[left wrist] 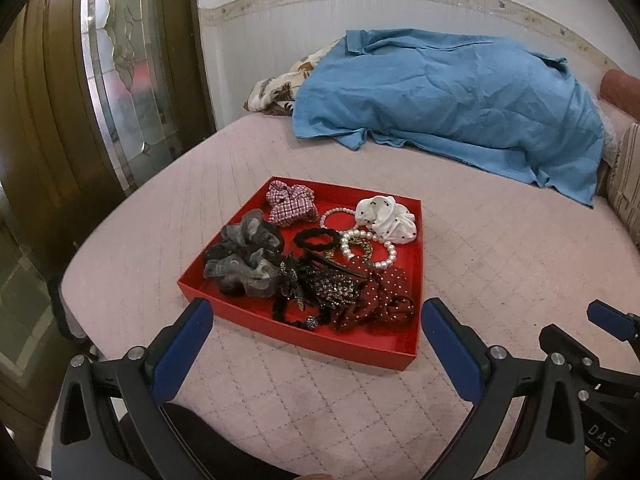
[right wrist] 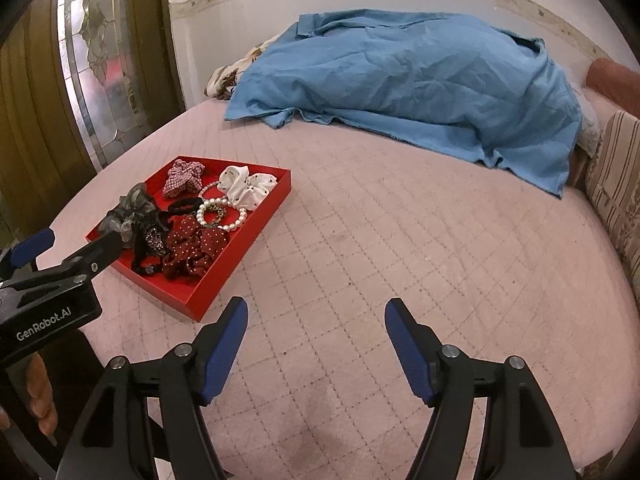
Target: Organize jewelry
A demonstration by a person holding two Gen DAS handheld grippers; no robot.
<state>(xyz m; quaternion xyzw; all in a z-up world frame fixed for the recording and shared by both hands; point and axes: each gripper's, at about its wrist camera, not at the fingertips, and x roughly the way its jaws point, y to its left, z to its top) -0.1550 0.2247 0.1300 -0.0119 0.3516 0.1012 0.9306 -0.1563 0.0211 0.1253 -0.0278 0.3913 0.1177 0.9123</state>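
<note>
Two grippers' jaws wide open, empty, over pink quilted bed [right wrist: 360, 240], red tray [left wrist: 304, 340], blue cloth [left wrist: 460, 108], glass-panelled door [left wrist: 120, 80]

We see bare mattress [right wrist: 400, 240] to the right of the red tray [right wrist: 240, 240], open to its right edge. Toward the far edge, a heaped blue cloth [right wrist: 400, 80] blocks passage; the tray itself is crowded with scrunchies [left wrist: 248, 256].

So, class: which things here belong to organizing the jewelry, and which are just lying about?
Job:
red tray
pearl bracelets
scrunchies
black hair tie

Lying about:
blue cloth
floral bedding
striped cushion
</note>
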